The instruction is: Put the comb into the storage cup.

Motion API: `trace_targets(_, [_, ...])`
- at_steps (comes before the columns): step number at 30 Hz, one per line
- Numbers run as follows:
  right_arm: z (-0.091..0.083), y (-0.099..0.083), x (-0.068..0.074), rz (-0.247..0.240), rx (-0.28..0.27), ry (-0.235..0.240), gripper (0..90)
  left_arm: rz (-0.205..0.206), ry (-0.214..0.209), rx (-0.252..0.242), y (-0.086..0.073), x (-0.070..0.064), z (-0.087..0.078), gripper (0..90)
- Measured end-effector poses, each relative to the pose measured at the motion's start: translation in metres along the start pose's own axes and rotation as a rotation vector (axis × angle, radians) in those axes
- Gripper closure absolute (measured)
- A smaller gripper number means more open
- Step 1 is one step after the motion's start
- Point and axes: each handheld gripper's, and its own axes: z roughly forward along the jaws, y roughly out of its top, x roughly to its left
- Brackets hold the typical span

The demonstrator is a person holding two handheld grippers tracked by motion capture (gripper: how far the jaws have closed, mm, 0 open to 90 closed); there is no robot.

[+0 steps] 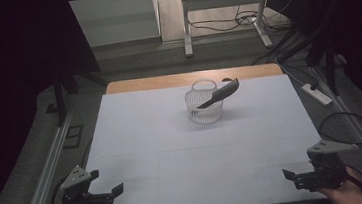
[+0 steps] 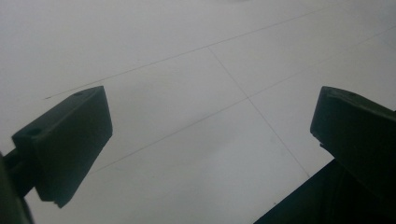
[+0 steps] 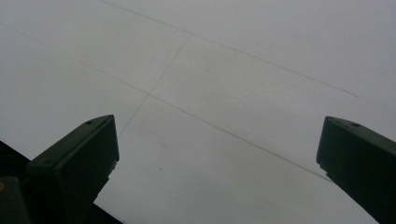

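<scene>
A small white plastic basket (image 1: 204,105) stands on the white table sheet (image 1: 173,148), toward the far middle. A black comb (image 1: 219,94) leans in it, its toothed end sticking out over the right rim. My left gripper (image 1: 108,188) is held at the near left corner of the table, open and empty. At the near right corner, my right gripper (image 1: 293,177) is likewise open with nothing in it. In the left gripper view the left gripper (image 2: 210,140) has its jaws wide apart over bare white sheet. The right gripper (image 3: 217,158) shows the same in the right gripper view.
A wooden strip (image 1: 192,78) runs along the table's far edge. Metal rails (image 1: 49,165) flank both sides. A white power strip (image 1: 317,94) and a looped black cable (image 1: 347,126) lie to the right of the table. A metal frame (image 1: 220,13) stands on the floor beyond.
</scene>
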Motion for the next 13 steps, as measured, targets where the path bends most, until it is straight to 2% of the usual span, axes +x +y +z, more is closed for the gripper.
trace_targets(5, [0.0009,-0.0005,0.0034,-0.019,0.031,-0.025,0.0,-0.006,0.004,-0.001,-0.001,0.001,-0.0012,0.0])
trace_targets(13, [0.0024,-0.0012,0.0015,-0.003,0.061,-0.022,0.0,-0.003,0.005,0.003,-0.0001,0.0005,-0.0003,0.0])
